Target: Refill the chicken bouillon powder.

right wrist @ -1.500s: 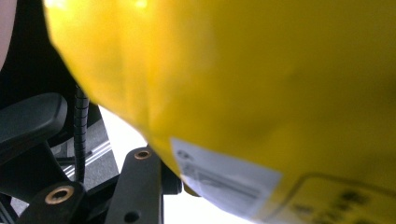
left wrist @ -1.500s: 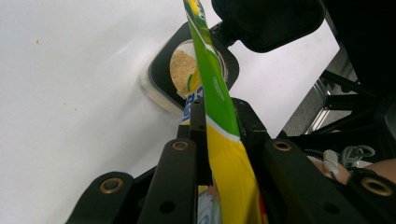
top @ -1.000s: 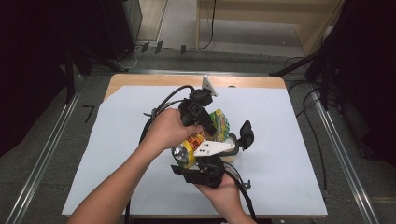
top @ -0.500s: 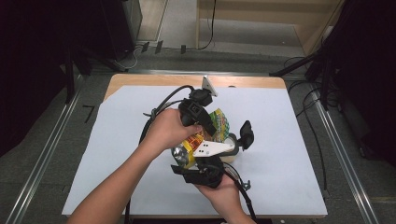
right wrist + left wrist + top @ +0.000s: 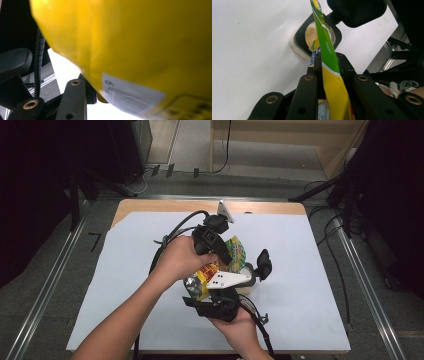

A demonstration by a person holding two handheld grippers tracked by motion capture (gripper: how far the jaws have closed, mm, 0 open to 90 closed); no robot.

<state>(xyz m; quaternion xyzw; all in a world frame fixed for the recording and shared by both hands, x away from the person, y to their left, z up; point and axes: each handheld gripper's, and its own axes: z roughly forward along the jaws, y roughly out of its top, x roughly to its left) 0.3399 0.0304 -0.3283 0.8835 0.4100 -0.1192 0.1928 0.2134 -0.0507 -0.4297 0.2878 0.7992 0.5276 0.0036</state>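
Two grippers meet on one crinkled yellow-and-green foil snack bag (image 5: 231,256) near the middle of the white paper-covered table (image 5: 310,270), seen from the high view. Your left gripper (image 5: 220,251) comes in from above the bag and your right gripper (image 5: 216,292) from below it, with the grey three-cornered plate on top. The bag sits between them, lifted off the table, its green top edge tilted toward a clear round jar with a black square collar (image 5: 248,279) just beside it. The jar's black hinged lid (image 5: 263,263) stands flipped open on the far side.

In the left gripper view, your jaws are nearly closed and pinch the bag (image 5: 329,75) by its thin edge: the green strip with a white seam runs up between them, yellow below. Straight beyond the bag's tip you see the open jar (image 5: 318,35) on the table, pale brown crumbs inside, and the lid (image 5: 357,11) hanging above it.

In the right gripper view, the bag's smooth yellow side (image 5: 140,45) lies right against the lens, a white printed label (image 5: 130,96) stuck low on it. Only one black jaw shows clearly, at the bag's lower edge; you cannot tell from here whether the pads press on the foil.
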